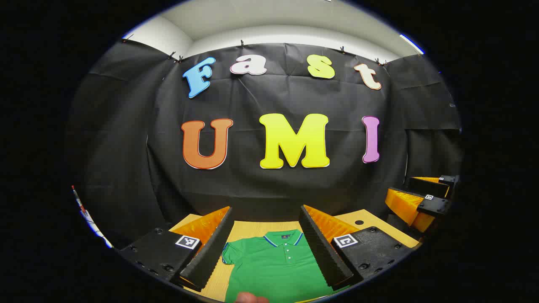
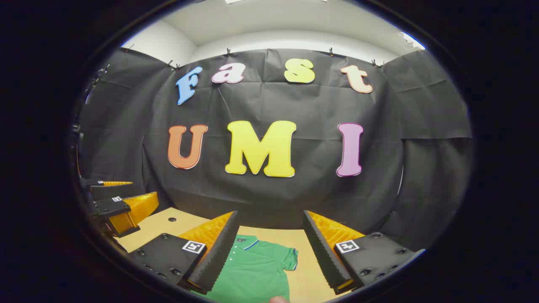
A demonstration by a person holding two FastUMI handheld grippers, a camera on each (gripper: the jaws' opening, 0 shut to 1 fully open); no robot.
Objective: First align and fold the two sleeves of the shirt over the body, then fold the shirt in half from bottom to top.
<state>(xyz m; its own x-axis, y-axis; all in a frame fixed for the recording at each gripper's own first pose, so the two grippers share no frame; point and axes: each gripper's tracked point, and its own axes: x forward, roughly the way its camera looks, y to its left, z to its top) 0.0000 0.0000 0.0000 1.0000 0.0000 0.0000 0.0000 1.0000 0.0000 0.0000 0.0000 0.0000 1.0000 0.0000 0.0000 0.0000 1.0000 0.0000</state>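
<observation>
A green polo shirt (image 1: 273,265) lies flat on the wooden table (image 1: 252,230), collar toward the back wall and buttons up. Its short sleeve (image 1: 229,253) sticks out to the left in the left gripper view. In the right gripper view the shirt (image 2: 252,271) shows its other sleeve (image 2: 290,257) spread to the right. My left gripper (image 1: 266,209) hovers above the shirt, open, nothing between its fingers. My right gripper (image 2: 270,212) is also open and holds nothing, above the shirt's right half. Each gripper shows beside the other: the right gripper (image 1: 425,200) and the left gripper (image 2: 118,202).
The black cloth wall (image 1: 269,185) stands close behind the table's far edge. A small round hole (image 1: 358,222) sits in the tabletop near the back right; it shows as the hole (image 2: 172,219) at back left. A bit of a hand (image 1: 250,298) peeks in at the bottom.
</observation>
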